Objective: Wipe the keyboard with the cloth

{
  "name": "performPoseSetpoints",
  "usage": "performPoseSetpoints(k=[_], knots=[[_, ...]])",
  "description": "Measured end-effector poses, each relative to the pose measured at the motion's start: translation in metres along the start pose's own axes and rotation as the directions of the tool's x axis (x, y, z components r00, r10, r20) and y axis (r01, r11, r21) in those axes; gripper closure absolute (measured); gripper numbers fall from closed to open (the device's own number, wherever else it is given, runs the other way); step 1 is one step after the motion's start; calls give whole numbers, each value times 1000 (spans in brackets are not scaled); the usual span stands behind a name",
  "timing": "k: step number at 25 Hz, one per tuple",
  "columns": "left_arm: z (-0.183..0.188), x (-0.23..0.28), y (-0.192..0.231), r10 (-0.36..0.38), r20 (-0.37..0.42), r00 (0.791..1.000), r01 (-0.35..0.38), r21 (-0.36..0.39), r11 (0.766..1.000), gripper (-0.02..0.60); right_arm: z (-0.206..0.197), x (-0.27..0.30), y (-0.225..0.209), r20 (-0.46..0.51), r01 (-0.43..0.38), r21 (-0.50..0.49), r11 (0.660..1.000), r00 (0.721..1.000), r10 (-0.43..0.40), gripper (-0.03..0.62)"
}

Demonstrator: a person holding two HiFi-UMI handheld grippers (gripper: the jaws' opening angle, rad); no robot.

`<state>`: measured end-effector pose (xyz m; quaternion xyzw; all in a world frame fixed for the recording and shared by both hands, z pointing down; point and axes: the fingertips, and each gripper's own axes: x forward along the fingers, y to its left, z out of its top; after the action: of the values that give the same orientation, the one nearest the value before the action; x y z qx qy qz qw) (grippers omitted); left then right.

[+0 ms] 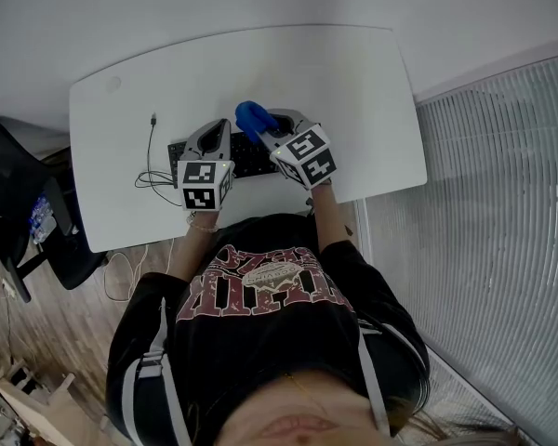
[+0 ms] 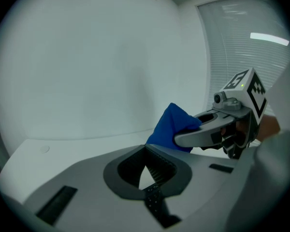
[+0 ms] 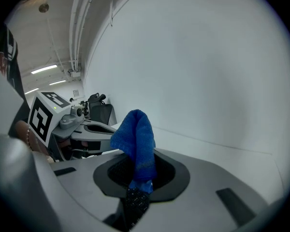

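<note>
**Cloth in hand, wiping not yet seen on the keys**

Nearest, the person's dark sleeves lead to both grippers over the table's near edge. The left gripper (image 2: 145,150) has its jaws pressed together on nothing and sits over the keyboard's left half. The right gripper (image 3: 138,154) pinches the blue cloth (image 3: 135,135), which bunches up above the jaw tips.

Below them is the black keyboard (image 1: 249,161), mostly covered. The cloth sits at its far edge, and contact with the keys cannot be made out.

Judgement: the pick-up is done; the strokes across the keys look outstanding.

Beyond lie a thin cable (image 1: 152,161) and the bare white table (image 1: 353,82).
</note>
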<state>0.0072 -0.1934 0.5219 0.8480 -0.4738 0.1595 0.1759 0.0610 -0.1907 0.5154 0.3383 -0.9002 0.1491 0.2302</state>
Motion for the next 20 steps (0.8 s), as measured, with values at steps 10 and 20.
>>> performPoseSetpoints(k=[10,20], knots=[[60,-17,-4,-9,135,991,11,-18,1000,548,51,-8,6,91,43,-17,999,995,-41,530],[109,-33,-10,-19,252,967,21,-6,1000,549,101,-27,13,197,91,-74,993,978,-74,530]])
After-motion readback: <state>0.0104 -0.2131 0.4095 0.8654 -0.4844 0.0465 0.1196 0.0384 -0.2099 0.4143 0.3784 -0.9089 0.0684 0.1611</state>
